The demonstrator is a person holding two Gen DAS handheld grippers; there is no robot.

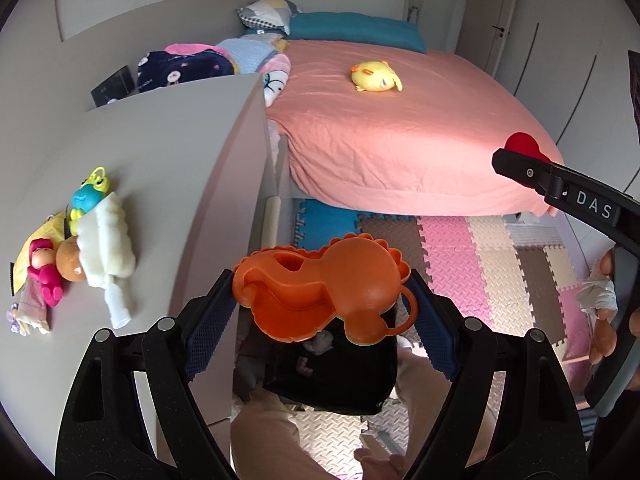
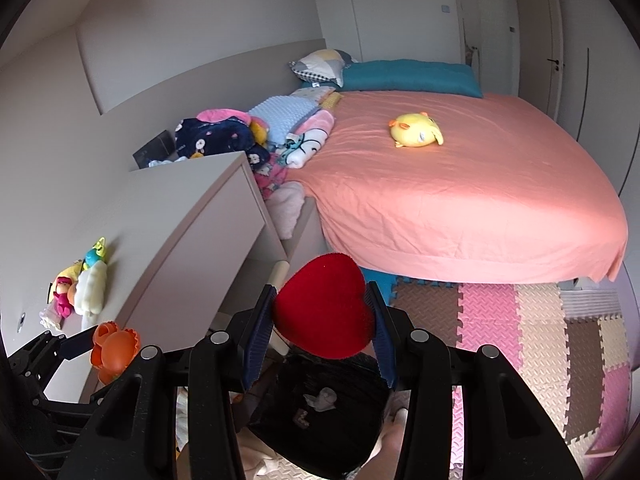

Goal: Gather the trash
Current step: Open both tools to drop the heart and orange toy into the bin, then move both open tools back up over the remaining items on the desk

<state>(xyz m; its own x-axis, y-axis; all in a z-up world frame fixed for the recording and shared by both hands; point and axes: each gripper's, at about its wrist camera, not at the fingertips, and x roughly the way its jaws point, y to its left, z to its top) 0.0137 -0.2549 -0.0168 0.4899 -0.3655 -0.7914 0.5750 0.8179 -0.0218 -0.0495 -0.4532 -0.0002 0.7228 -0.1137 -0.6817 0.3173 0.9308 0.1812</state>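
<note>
over the black-lined trash bin (image 1: 332,376) on the foam floor, we hold both grippers with something in each. our left gripper (image 1: 324,300) has its jaws pinching an orange moulded plastic toy with a scalloped rim (image 1: 320,288), and our right gripper (image 2: 324,320) has its jaws pinching a red heart-shaped plush piece (image 2: 324,308). both items hang directly above the bin's open mouth, not yet released.

inside the bin we can make out a crumpled pale scrap (image 2: 322,398) and some other small bits, so we judge that some collecting is already done. these two pieces look ready to drop next. what remains seems to be the cluster on the pale grey cabinet top (image 1: 160,152): a white fluffy wad (image 1: 104,240), a pink doll (image 1: 44,272), a blue and yellow toy figure (image 1: 90,192) and small wrappers near the edge, though we cannot tell which of them count as trash. a yellow plush chick (image 1: 376,76) lies on the salmon pink bed sheet (image 1: 420,140), well apart.

the only readable writing is "das" in white letters on the right gripper's black arm, seen from the left wrist view.
</note>
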